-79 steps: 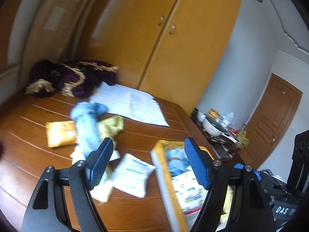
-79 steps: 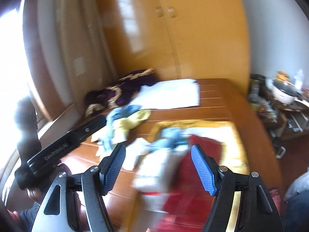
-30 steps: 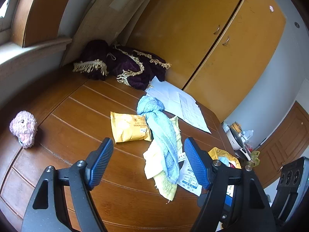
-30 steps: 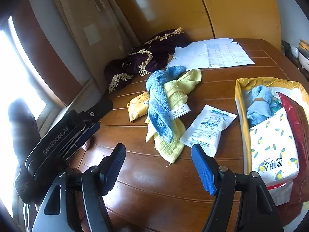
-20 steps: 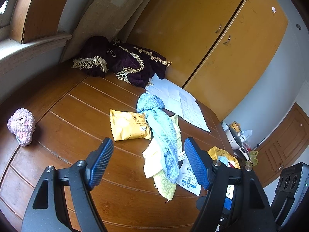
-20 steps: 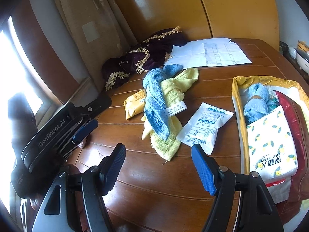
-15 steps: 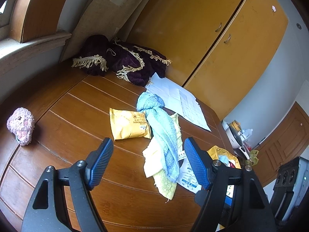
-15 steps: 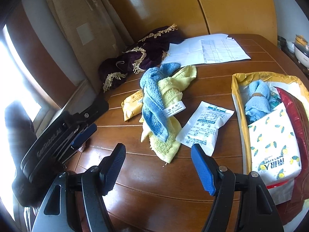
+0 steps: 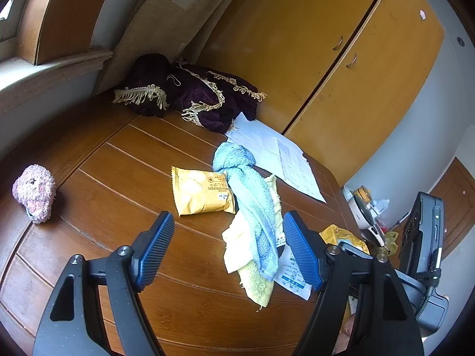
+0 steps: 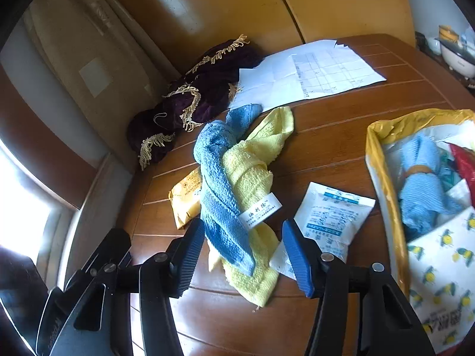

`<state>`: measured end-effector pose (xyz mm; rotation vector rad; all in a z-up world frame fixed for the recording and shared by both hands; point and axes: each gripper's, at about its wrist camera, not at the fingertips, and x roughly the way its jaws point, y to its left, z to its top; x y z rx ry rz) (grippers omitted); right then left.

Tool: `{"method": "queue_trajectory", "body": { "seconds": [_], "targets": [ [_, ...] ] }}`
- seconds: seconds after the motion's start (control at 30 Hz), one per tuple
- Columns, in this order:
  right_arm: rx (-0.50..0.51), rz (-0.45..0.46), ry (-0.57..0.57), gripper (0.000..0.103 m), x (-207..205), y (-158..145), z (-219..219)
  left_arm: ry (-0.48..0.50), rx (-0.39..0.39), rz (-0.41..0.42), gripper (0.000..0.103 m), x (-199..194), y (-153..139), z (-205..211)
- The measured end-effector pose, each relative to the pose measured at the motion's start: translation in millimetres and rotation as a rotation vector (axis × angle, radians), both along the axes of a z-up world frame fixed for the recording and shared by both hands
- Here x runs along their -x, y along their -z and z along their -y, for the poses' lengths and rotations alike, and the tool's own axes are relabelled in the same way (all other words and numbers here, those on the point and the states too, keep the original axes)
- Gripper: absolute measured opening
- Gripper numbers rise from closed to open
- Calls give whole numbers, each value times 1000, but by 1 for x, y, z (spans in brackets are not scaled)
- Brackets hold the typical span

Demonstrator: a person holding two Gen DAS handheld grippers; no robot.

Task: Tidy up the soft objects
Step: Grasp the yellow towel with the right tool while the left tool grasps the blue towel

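A blue towel [image 10: 218,184] lies twisted over a yellow towel [image 10: 252,175] in the middle of the wooden table [image 9: 124,160]. My right gripper [image 10: 243,252] is open, its blue pads straddling the near end of both towels. My left gripper [image 9: 225,249] hangs open above the table, with the blue towel [image 9: 252,207] and yellow towel [image 9: 252,279] just right of its centre. A yellow snack packet [image 9: 199,192] lies left of the towels. A white sachet [image 10: 326,222] lies to their right. A pink plush toy [image 9: 34,190] sits at the far left.
A yellow bag [image 10: 383,178] at the right holds a blue cloth [image 10: 421,190], a lemon-print pack [image 10: 445,267] and a red pack. A purple fringed cloth [image 9: 190,92] and paper sheets [image 10: 308,71] lie at the back by the wardrobe [image 9: 341,44]. The other gripper's body [image 9: 424,237] shows at the right.
My right gripper has moved forward and down onto the towels, which now lie between its pads. My left gripper has barely moved in the last second. Both stayed open.
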<state>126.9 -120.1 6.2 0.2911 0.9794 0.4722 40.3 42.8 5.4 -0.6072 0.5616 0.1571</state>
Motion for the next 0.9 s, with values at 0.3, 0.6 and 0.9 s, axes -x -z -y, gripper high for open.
{"method": "queue_trajectory", "body": {
  "seconds": [0.3,0.6,0.9],
  "targets": [
    [-33,-22,30,55,-6,11,9,-7,-31,-30,76,-4,4,3],
    [-43,-21,39,55,-7,9,13,16,-47,-27,76,-4,3,9],
    [-99,-47,-1,56,-8,11,12,14,-71,-31,76,-6,2,12]
  ]
}}
